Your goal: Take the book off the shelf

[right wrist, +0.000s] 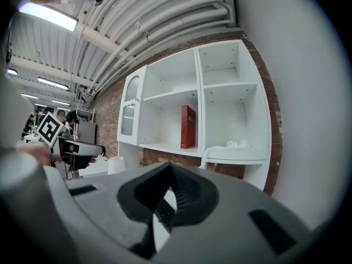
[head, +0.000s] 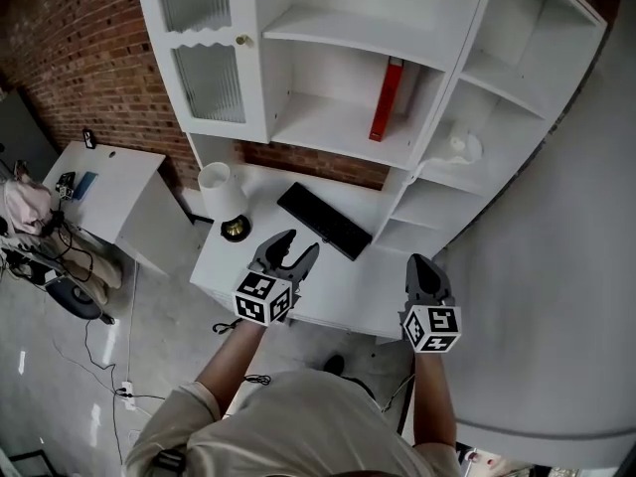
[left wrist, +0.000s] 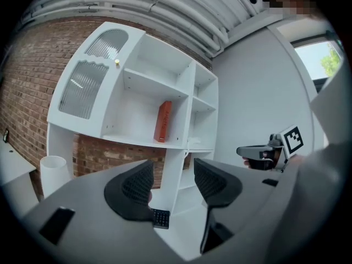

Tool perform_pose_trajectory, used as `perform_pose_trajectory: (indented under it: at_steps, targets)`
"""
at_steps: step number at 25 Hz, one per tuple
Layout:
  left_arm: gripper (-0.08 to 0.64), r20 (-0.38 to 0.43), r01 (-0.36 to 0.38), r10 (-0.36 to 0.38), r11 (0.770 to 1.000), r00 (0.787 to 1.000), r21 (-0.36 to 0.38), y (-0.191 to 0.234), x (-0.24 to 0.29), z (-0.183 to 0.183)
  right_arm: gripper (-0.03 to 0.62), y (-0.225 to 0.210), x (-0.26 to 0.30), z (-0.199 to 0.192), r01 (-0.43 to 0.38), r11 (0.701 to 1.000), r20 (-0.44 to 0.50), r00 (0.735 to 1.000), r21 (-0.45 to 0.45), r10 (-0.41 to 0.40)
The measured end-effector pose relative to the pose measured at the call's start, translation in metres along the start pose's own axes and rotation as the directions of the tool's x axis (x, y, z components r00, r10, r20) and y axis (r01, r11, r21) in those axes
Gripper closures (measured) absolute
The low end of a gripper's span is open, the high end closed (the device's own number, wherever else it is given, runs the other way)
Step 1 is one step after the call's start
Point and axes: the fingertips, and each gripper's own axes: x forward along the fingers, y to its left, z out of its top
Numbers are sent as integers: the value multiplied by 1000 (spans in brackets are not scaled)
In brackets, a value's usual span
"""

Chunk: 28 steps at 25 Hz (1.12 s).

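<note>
Jaws: left gripper (head: 302, 243) spread | right gripper (head: 420, 261) clenched empty | book (head: 386, 99) upright on shelf (head: 318, 127), well apart

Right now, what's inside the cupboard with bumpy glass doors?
The ribbed glass doors show only pale blur, hiding anything inside. The open shelf beside holds a red book.

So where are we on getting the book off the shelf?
Done: nothing yet; the red book stands upright on the shelf. In hand: nothing; the left gripper has open, empty jaws and the right gripper is shut on nothing, both over the desk. Remaining: reach up, grip the book, draw it out.
</note>
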Motion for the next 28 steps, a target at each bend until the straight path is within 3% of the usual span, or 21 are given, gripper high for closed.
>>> perform_pose_trajectory:
  at_steps: [16,28]
  targets:
    - [347,42,-111,108,991,993,71,-25,97,34,589,-88,62,11,-145,989,30,989,-28,145]
    - [341,33,-138,135,985,990,105,-20,137,48,589,-108,81,16,-146,989,43,988,-9,146]
